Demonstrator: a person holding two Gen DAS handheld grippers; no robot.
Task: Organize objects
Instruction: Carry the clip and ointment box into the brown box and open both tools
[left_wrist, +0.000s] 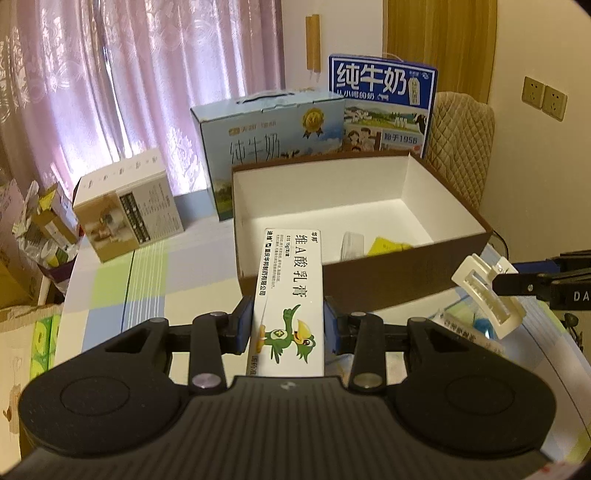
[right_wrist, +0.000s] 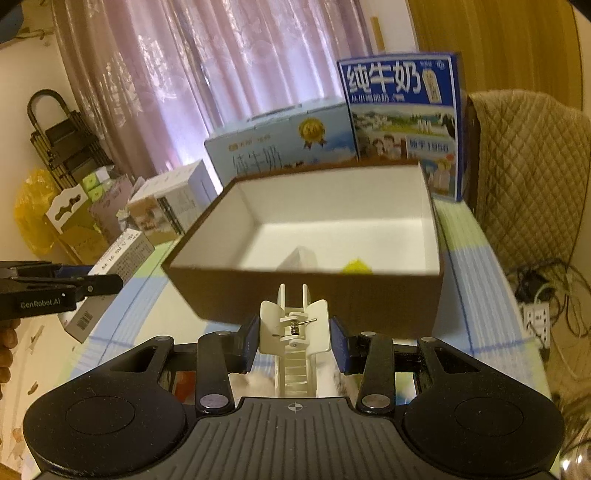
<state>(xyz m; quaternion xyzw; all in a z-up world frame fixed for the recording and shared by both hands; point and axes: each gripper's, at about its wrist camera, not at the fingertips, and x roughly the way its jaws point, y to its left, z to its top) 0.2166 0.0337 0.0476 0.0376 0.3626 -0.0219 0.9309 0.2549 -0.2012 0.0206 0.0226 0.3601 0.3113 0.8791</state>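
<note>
My left gripper (left_wrist: 288, 325) is shut on a long white ointment carton (left_wrist: 288, 291) with a green bird picture, held just over the near wall of the brown open box (left_wrist: 369, 284); the carton also shows in the right wrist view (right_wrist: 110, 273). My right gripper (right_wrist: 294, 332) is shut on a white hair claw clip (right_wrist: 294, 328), held in front of the box's near wall (right_wrist: 332, 295); the clip also shows in the left wrist view (left_wrist: 484, 291). Inside the box lie a white item (left_wrist: 351, 245) and a yellow item (left_wrist: 388, 245).
Two milk cartons stand behind the box: a pale blue one (left_wrist: 273, 144) and a dark blue one (left_wrist: 384, 103). A white product box (left_wrist: 125, 210) sits at the left on the checked tablecloth (left_wrist: 147, 288). A quilted chair (left_wrist: 461, 140) stands at the right. Clutter lies at the far left.
</note>
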